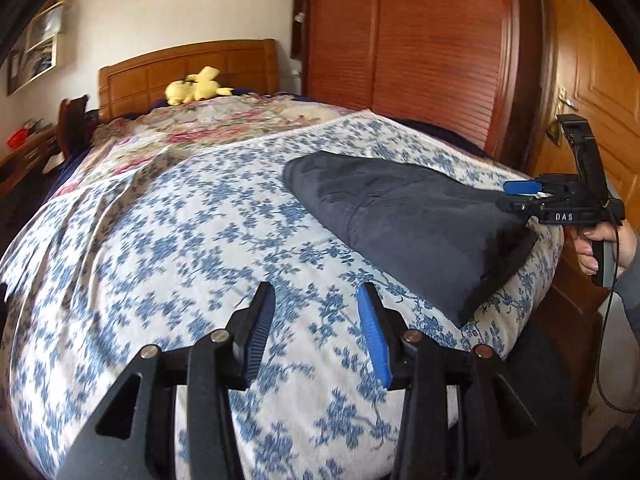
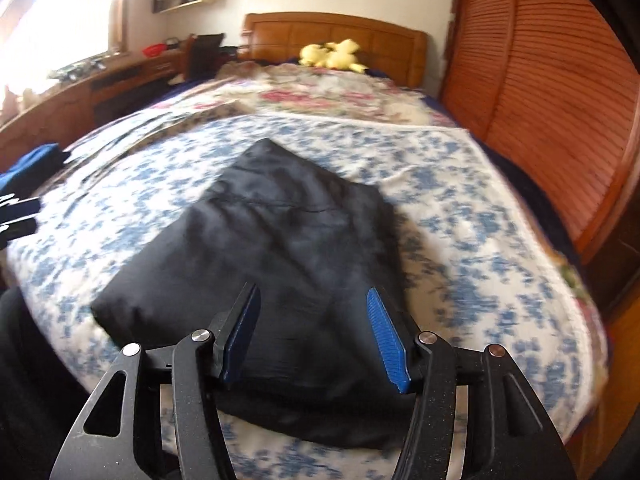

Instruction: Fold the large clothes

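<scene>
A dark grey garment (image 1: 404, 220), folded into a thick rectangle, lies on the blue-flowered bedspread (image 1: 192, 216) near the bed's foot. It also fills the middle of the right wrist view (image 2: 288, 232). My left gripper (image 1: 316, 304) is open and empty above bare bedspread, left of the garment. My right gripper (image 2: 312, 312) is open just above the garment's near edge; its jaws hold nothing. In the left wrist view the right gripper (image 1: 516, 196) shows at the garment's right end, held by a hand (image 1: 596, 248).
A yellow plush toy (image 1: 196, 86) lies by the wooden headboard (image 1: 192, 68). A slatted wardrobe (image 1: 404, 40) and a door (image 1: 592, 92) stand to the right. A desk (image 2: 80, 92) runs along the left. A blue cloth (image 2: 28, 168) lies at the bed's left edge.
</scene>
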### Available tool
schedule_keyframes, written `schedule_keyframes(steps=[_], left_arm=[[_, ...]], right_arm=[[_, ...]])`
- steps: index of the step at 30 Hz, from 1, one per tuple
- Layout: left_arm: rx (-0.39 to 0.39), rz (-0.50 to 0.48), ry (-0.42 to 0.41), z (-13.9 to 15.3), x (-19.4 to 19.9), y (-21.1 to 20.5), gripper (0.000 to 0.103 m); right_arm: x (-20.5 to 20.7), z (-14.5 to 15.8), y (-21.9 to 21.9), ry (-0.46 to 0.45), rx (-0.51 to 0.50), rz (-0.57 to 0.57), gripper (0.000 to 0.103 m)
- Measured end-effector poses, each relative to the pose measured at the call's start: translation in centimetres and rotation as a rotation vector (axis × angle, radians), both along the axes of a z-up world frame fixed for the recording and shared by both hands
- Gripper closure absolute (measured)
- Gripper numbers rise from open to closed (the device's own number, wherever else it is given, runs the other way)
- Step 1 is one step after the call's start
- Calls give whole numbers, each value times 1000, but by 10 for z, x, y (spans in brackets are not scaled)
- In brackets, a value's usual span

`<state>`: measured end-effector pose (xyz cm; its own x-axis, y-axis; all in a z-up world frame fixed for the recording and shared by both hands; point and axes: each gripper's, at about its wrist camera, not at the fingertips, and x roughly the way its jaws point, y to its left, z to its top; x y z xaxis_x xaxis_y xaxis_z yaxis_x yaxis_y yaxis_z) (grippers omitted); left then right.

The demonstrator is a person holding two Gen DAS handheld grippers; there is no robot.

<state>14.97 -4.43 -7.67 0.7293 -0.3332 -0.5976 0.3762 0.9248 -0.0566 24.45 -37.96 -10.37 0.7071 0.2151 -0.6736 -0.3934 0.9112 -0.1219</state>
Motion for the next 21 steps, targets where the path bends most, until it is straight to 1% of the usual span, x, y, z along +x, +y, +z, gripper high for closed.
schedule_keyframes(steps=[2, 4, 5, 7, 10, 13, 15, 17, 19, 21], left_arm=[[15, -19, 1, -1, 10, -9, 61], [20, -42, 5, -3, 24, -18, 61], [18, -51, 6, -4, 30, -22, 61], [17, -81, 11, -7, 46, -31, 61], [44, -115, 13, -11, 70, -45, 61], [54, -147, 17, -14, 94, -56, 61], [59, -159, 19, -15, 108, -62, 61], [66, -166, 18, -16, 124, -69, 61], [68, -172, 28, -18, 143, -76, 61], [71, -181, 38, -19, 164, -84, 61]], right_arm=[[1, -9, 6, 20, -22, -1, 46], [6, -21, 4, 26, -93, -70, 46], [7, -23, 0, 26, -98, -88, 46], [10, -29, -11, 47, -80, -115, 46], [10, -37, -27, 76, -42, -136, 46], [7, -45, -35, 83, -47, -171, 46], [6, -50, -41, 90, -28, -179, 45], [4, -54, -45, 98, 2, -182, 43], [5, -58, -49, 101, 26, -187, 39], [6, -62, -54, 111, 57, -193, 36]])
